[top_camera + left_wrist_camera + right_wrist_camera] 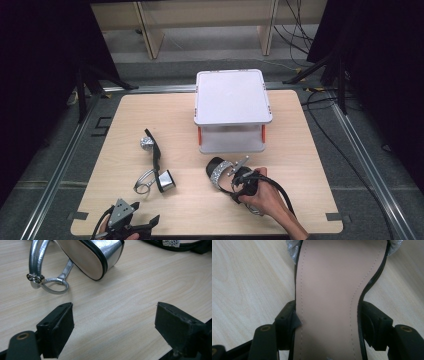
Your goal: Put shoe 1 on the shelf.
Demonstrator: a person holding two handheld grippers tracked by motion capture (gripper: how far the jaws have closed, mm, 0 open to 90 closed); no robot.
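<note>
A black sandal with a sparkly strap (218, 172) is gripped by the right gripper (243, 184) near the front right of the wooden table (300, 165), just in front of the white two-tier shelf (232, 97). In the right gripper view the sandal's beige insole (329, 300) is seen between the two black jaws, which are pressed against its sides at the narrow waist of the sole, so the right claw is closed on the shoe. The toe end with the glittery strap (293, 248) is pointed away from the gripper, over the bare tabletop.

The second sandal (156, 165), laid on its side left of centre, is seen with its silver block heel (100, 255) and looped silver ankle strap (48, 282) turned towards the left gripper (131, 226). The left gripper is held low at the front left edge of the table, near that heel but apart from it; its jaws are spread wide with only wood grain between them, so the left claw is open and nothing is held
</note>
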